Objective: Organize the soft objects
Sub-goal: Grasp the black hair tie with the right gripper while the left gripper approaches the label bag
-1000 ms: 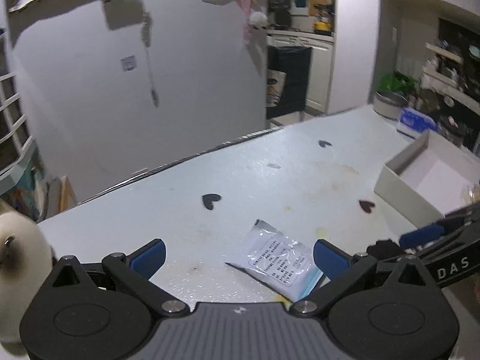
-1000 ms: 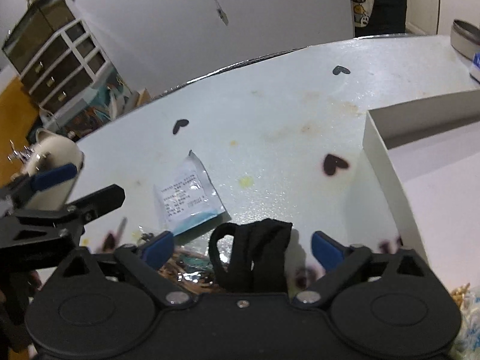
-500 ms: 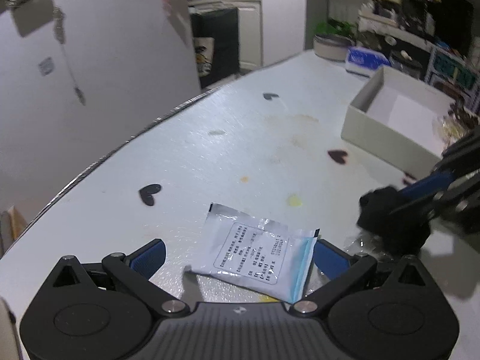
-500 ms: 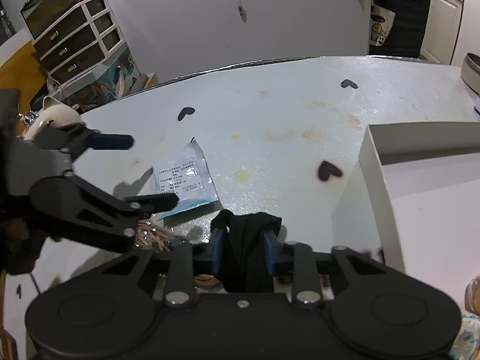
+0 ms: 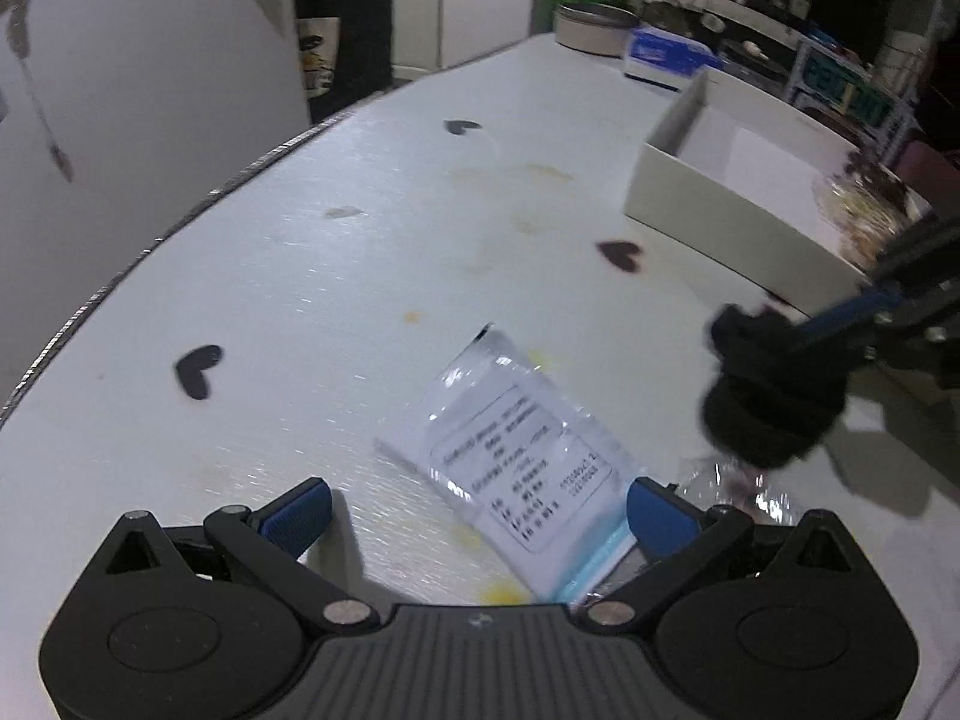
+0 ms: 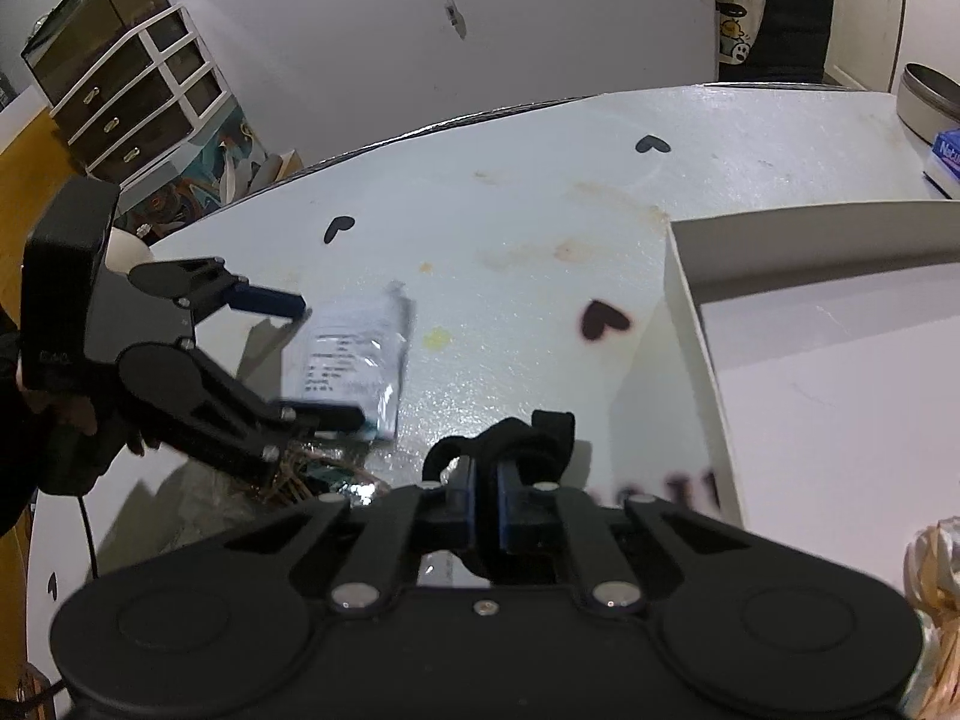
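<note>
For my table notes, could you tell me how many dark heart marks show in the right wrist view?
3: one near the far edge, one at far left, one beside the white box. Others may be hidden.

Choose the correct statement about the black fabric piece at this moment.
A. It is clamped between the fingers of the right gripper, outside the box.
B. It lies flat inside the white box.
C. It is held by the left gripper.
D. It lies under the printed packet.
A: the right gripper has its fingers shut on the black fabric piece, beside the white box and not in it, while the left gripper is open around the printed packet.
</note>
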Available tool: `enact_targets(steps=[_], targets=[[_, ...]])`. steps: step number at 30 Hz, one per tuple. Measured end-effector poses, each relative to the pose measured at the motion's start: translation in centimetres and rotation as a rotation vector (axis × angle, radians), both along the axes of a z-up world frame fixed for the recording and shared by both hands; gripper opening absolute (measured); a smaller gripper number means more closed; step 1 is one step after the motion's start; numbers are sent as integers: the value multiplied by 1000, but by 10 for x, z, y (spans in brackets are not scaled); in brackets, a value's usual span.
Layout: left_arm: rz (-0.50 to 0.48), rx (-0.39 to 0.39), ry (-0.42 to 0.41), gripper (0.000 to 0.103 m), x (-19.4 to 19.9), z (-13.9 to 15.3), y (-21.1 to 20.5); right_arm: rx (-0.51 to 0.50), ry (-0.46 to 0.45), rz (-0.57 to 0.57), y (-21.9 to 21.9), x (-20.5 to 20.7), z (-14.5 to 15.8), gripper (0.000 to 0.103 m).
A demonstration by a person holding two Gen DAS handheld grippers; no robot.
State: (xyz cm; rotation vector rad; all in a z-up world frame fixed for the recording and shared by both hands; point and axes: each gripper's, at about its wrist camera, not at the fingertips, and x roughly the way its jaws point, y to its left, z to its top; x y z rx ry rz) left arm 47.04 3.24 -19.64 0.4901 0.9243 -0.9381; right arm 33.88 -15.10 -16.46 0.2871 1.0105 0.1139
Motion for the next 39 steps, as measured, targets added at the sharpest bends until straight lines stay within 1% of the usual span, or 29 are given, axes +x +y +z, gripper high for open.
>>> enact_targets(steps=[2,3,4,7,8,12,13,15,17,18,19,20,21,22,26,32,36,39], targets=[[-22,-1,15,103,-6,1,-2,-2,1,3,0,0,0,26],[-29,-2,16,103,-8,1,-3,-8,5,4,1,0,0,44],[-36,-2,17,103,-10,2,-3,-18,9,-1,1,0,0,57],[-52,9,19,103,-16,1,-5,-45,6,3,7,2,1,70],[-53,17,17,103,-18,0,-5,-55,3,11,10,3,0,72],[-29,20,-10,103,-25,-1,-2,-81,27,43,19,9,-10,72],[-24,21,-23,103,-27,0,-1,-91,35,43,21,10,-14,70],[-47,27,-68,103,-31,0,-2,-117,57,32,22,13,-21,68],[-79,44,-109,103,-33,0,-6,-129,83,15,19,13,-28,58],[-84,48,-121,103,-31,1,-8,-127,67,18,18,11,-27,46],[-79,51,-129,103,-28,2,-10,-135,68,25,17,11,-27,38],[-69,53,-137,103,-25,2,-13,-149,61,31,17,11,-27,35],[-60,53,-146,103,-22,2,-15,-154,55,34,16,11,-26,29],[-48,52,-156,103,-20,2,-18,-152,54,32,13,11,-26,25],[-1,35,-176,103,-9,1,-32,-108,67,15,0,10,-26,25],[75,-3,-147,103,7,-2,-43,-111,64,14,-6,3,-27,24],[75,-4,-144,103,14,0,-46,-111,60,22,-7,2,-27,24],[59,-39,-138,103,16,10,-43,-116,55,28,-6,0,-27,24]])
